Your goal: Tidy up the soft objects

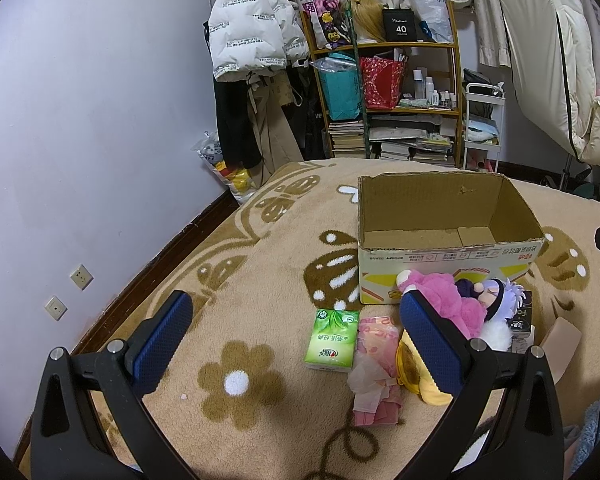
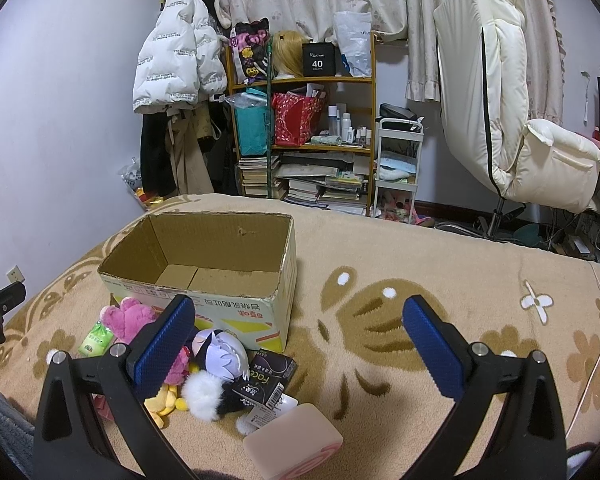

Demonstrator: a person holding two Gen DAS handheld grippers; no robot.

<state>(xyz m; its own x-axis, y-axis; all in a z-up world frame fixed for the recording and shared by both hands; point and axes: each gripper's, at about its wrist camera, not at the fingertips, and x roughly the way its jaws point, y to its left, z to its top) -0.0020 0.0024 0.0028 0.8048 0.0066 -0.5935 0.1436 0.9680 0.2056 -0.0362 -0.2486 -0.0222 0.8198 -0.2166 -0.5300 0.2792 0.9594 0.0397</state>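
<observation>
An open, empty cardboard box (image 1: 448, 216) stands on the beige flowered blanket (image 1: 260, 280); it also shows in the right wrist view (image 2: 204, 256). In front of it lie a pink plush (image 1: 456, 304), a doll with pale purple hair (image 2: 224, 352), a yellow plush (image 1: 416, 376), a green tissue pack (image 1: 332, 338), a pink tissue pack (image 1: 374, 372), a dark packet (image 2: 270, 376) and a beige soft block (image 2: 294, 436). My left gripper (image 1: 296, 328) is open above the tissue packs. My right gripper (image 2: 300, 332) is open over the pile's right side.
The blanket's left edge drops to a wall with sockets (image 1: 81, 276). Behind the bed stand a cluttered shelf (image 1: 396, 92), hanging coats (image 1: 252, 28), a white trolley (image 2: 398, 164) and a cream chair (image 2: 512, 120). A white cable (image 2: 596, 360) runs along the blanket's right side.
</observation>
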